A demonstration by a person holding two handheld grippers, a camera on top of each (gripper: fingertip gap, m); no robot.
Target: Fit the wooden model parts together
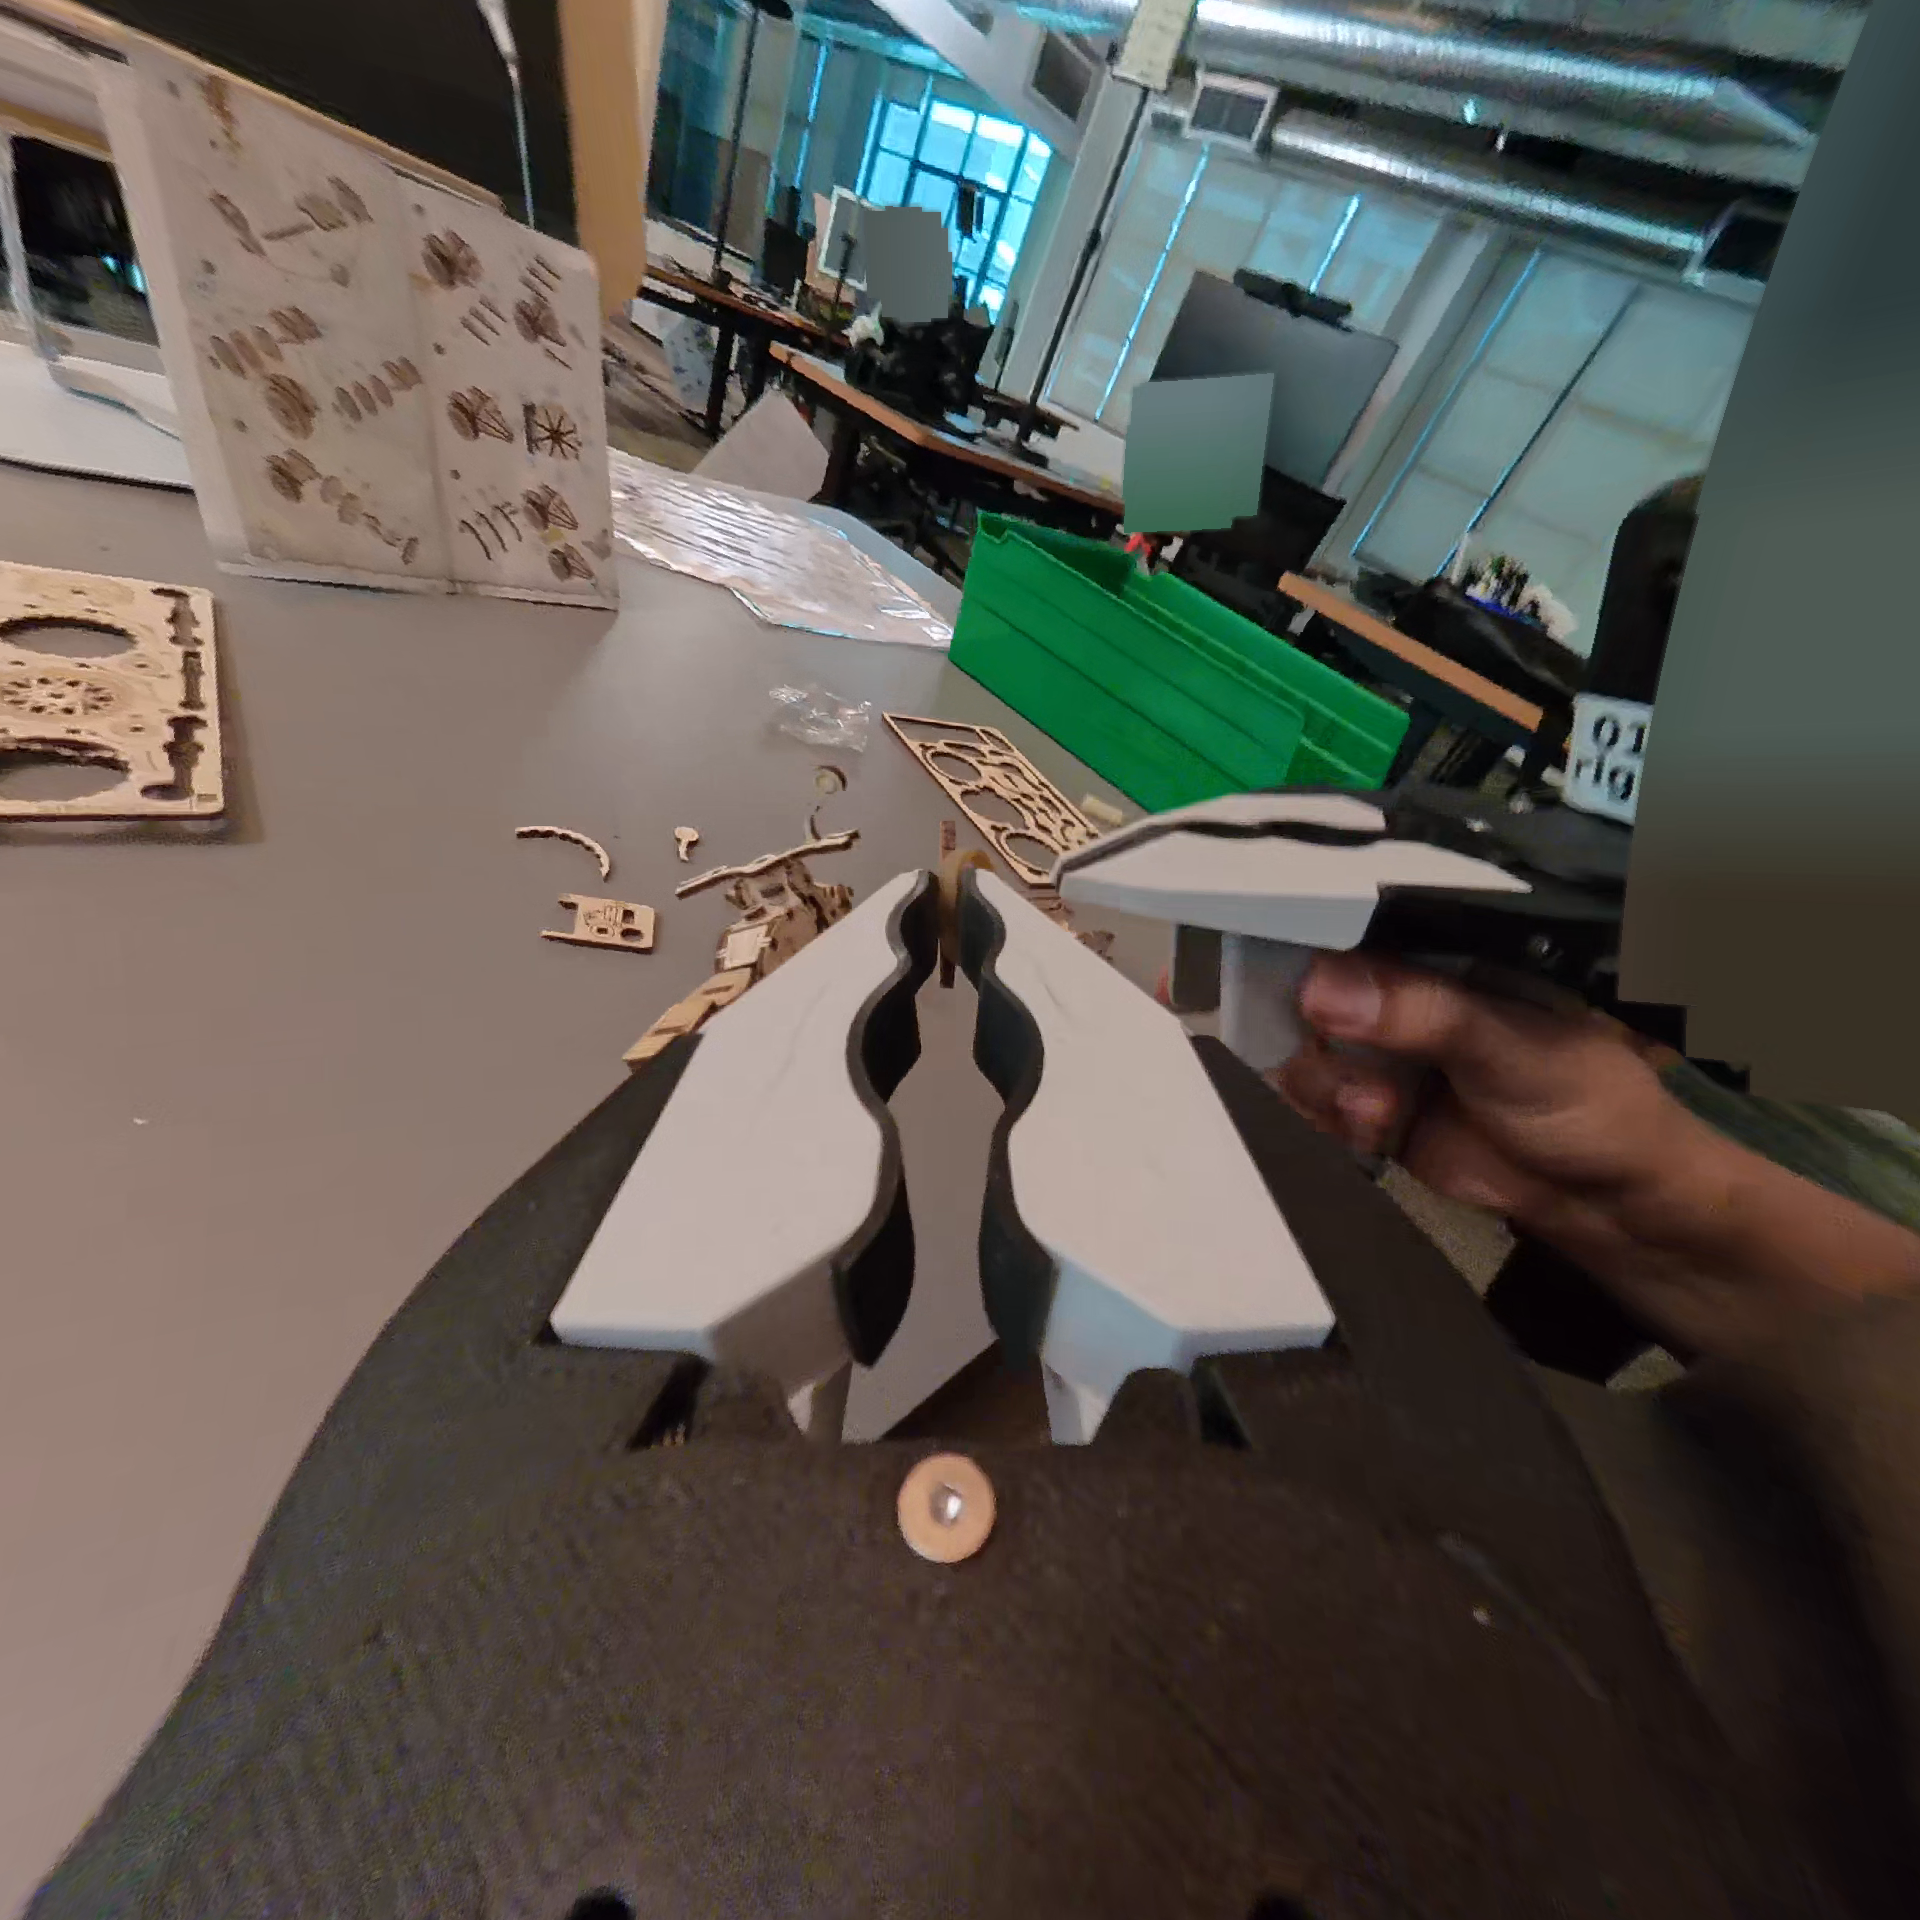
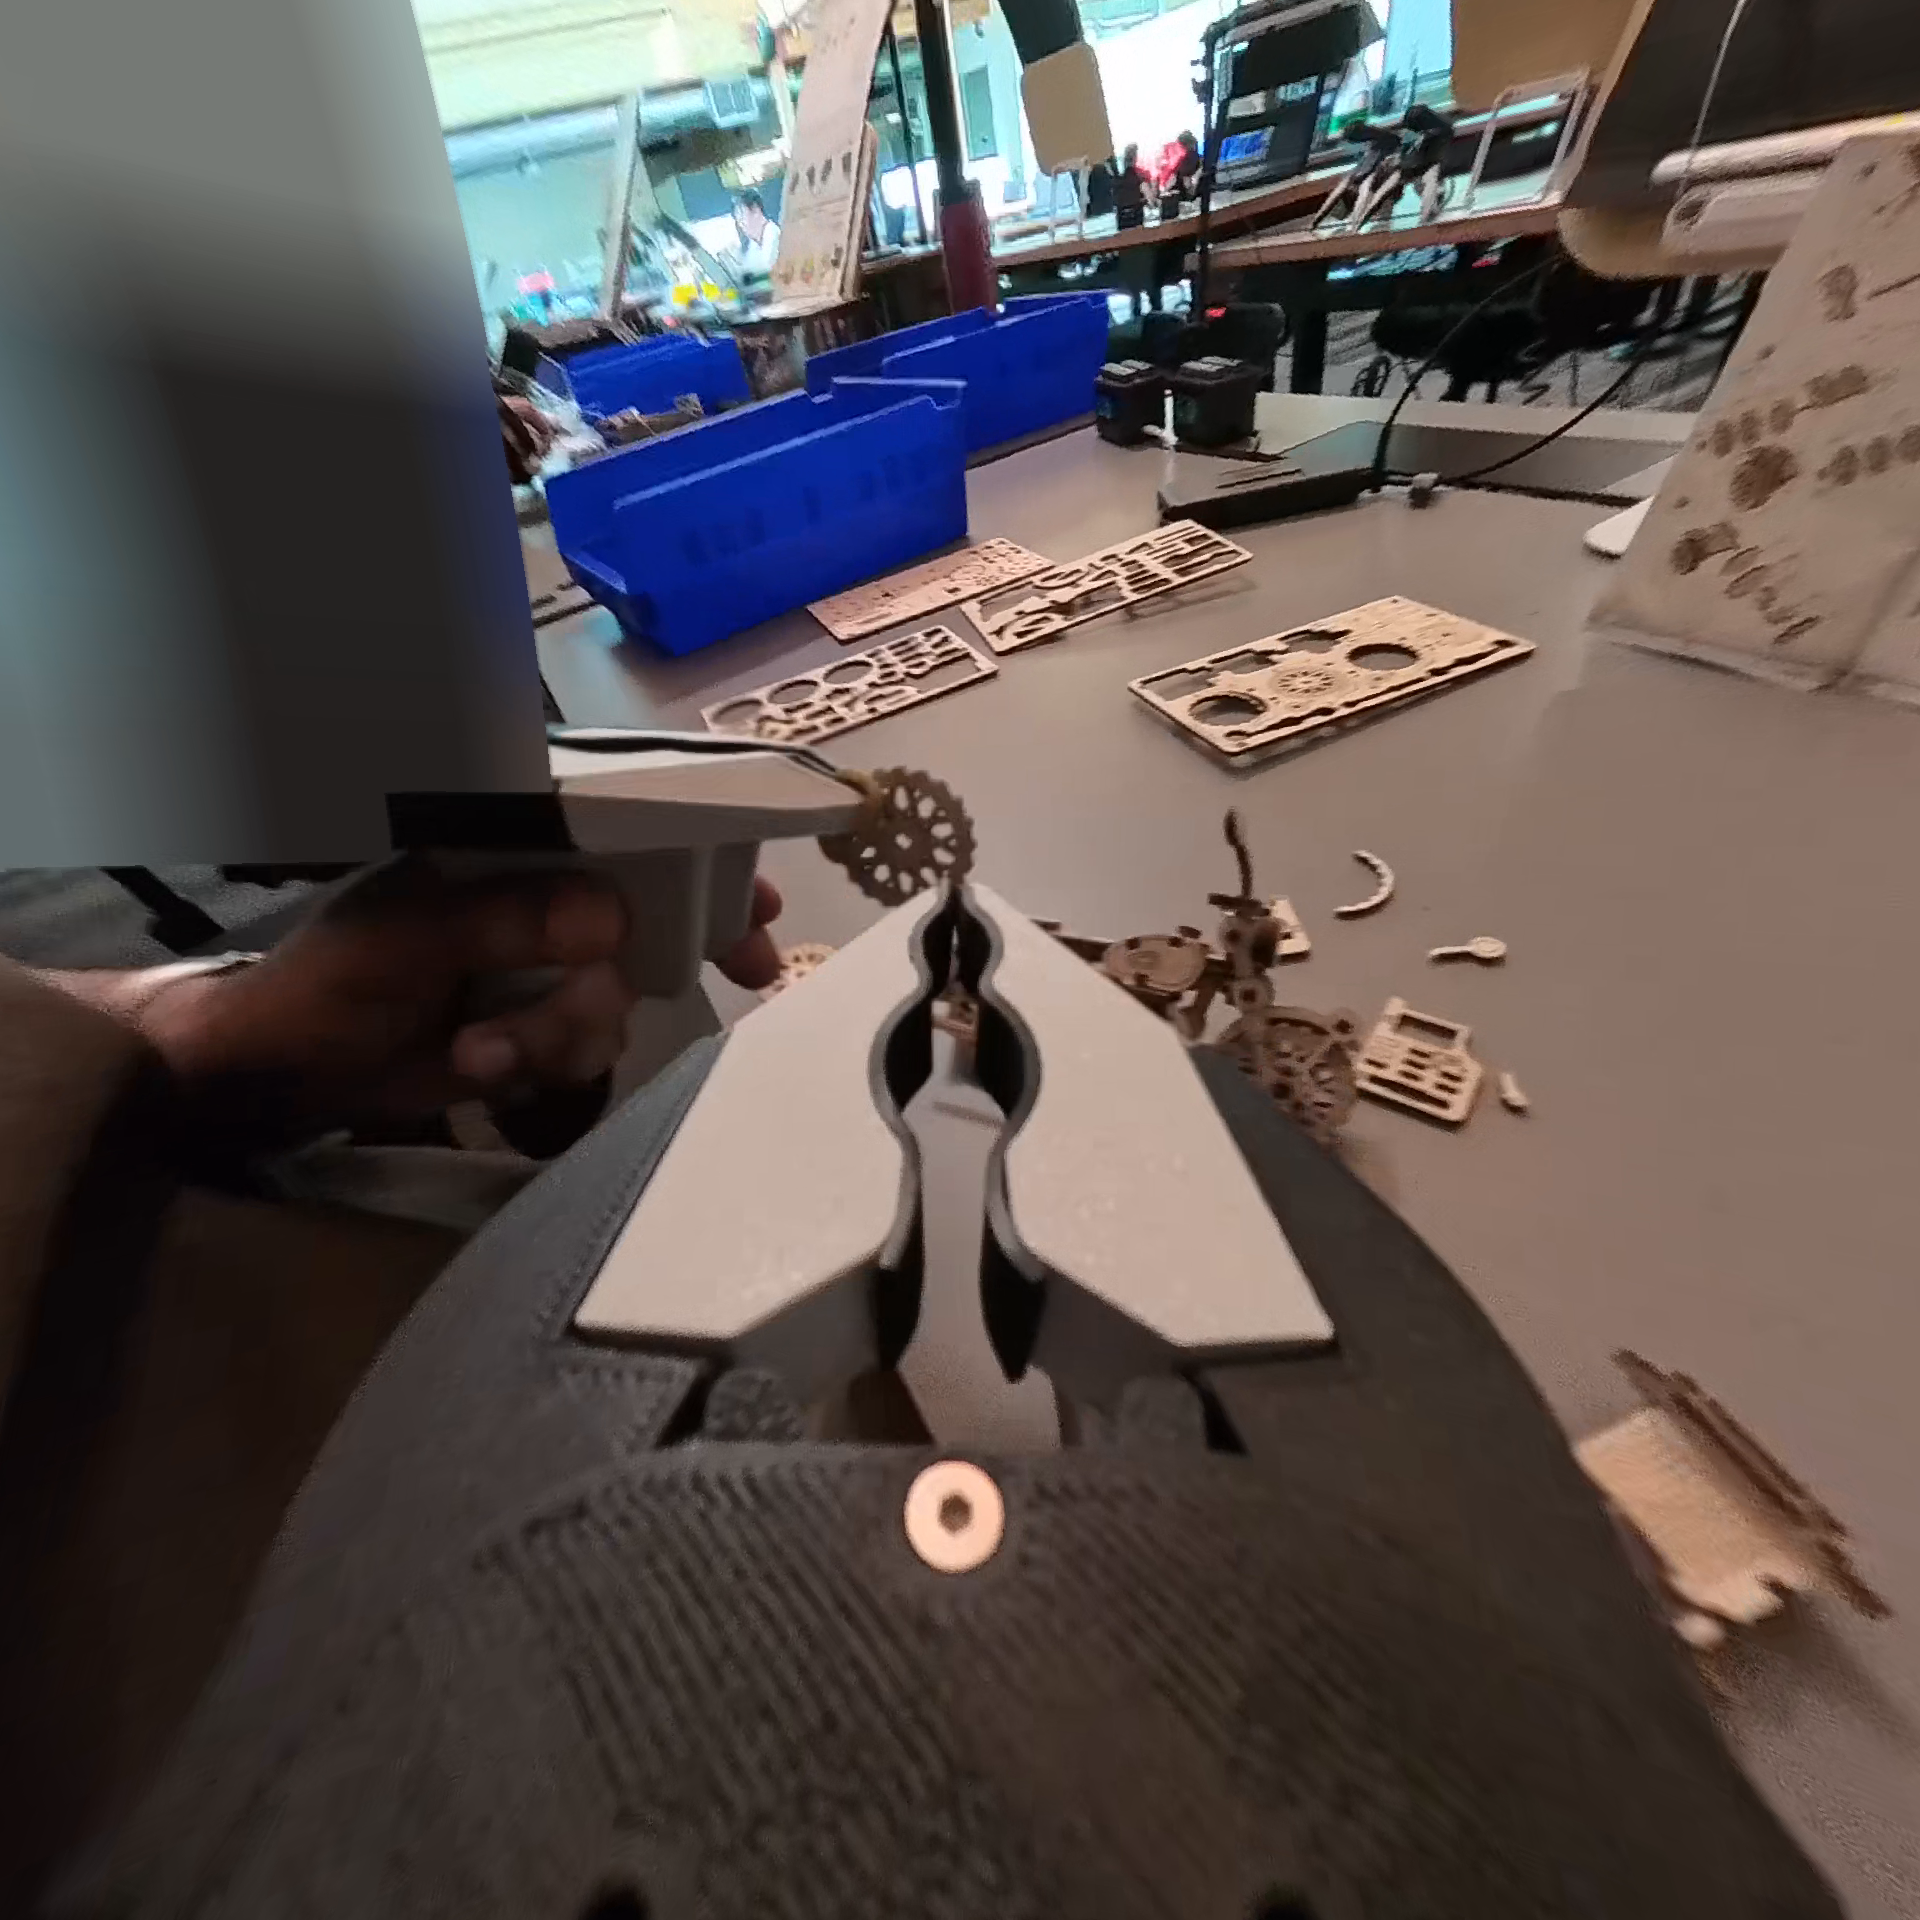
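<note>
My left gripper [image 1: 945, 885] is shut on a round wooden gear wheel [image 1: 950, 902], seen edge-on between its tips. In the right wrist view the left gripper [image 2: 847, 802] holds this gear wheel [image 2: 902, 837] in the air, just above and left of my right gripper [image 2: 954, 900]. My right gripper is shut and looks empty; it also shows in the left wrist view [image 1: 1068, 879], to the right of the left tips. A partly built wooden model [image 2: 1236, 977] lies on the grey table beyond both grippers, also visible in the left wrist view [image 1: 774, 906].
Loose parts lie near the model: a curved strip [image 2: 1369, 883], a small slotted plate [image 2: 1418, 1058], a key-shaped piece [image 2: 1470, 949]. Punched part sheets [image 2: 1330, 670] [image 1: 104, 691], blue bins [image 2: 769, 509], a green bin [image 1: 1143, 675] and a standing instruction sheet [image 1: 395, 395] ring the area. My two grippers' fingertips are within a few centimetres of each other.
</note>
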